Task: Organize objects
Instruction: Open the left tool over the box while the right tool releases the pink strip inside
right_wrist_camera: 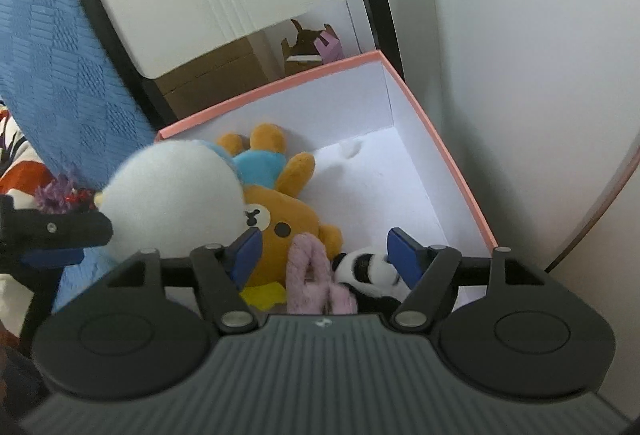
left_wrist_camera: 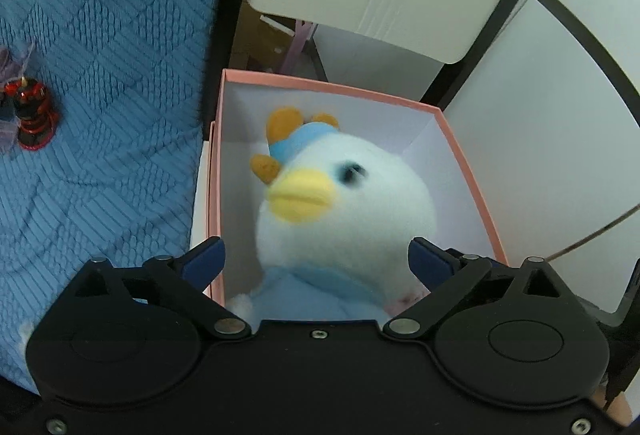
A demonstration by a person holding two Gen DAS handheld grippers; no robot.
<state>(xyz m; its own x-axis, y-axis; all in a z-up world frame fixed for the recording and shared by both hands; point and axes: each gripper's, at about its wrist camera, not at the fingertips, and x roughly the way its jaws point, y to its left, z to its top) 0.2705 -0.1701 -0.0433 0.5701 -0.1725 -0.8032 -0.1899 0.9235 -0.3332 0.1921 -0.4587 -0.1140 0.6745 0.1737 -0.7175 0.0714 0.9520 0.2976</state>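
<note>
Penguin plush (left_wrist_camera: 344,203) sits untouched between open left tool (left_wrist_camera: 316,259).

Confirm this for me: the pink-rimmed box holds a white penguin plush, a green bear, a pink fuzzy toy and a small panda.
One detail is off: the bear is brown, not green, as the right wrist view shows. The rest stands: it lies in the pink-rimmed box with the white penguin plush, the pink fuzzy toy and the small panda.

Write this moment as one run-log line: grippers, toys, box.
left gripper: open, penguin plush between jaws | right gripper: open, over box | pink box: holds bear plush, panda plush
</note>
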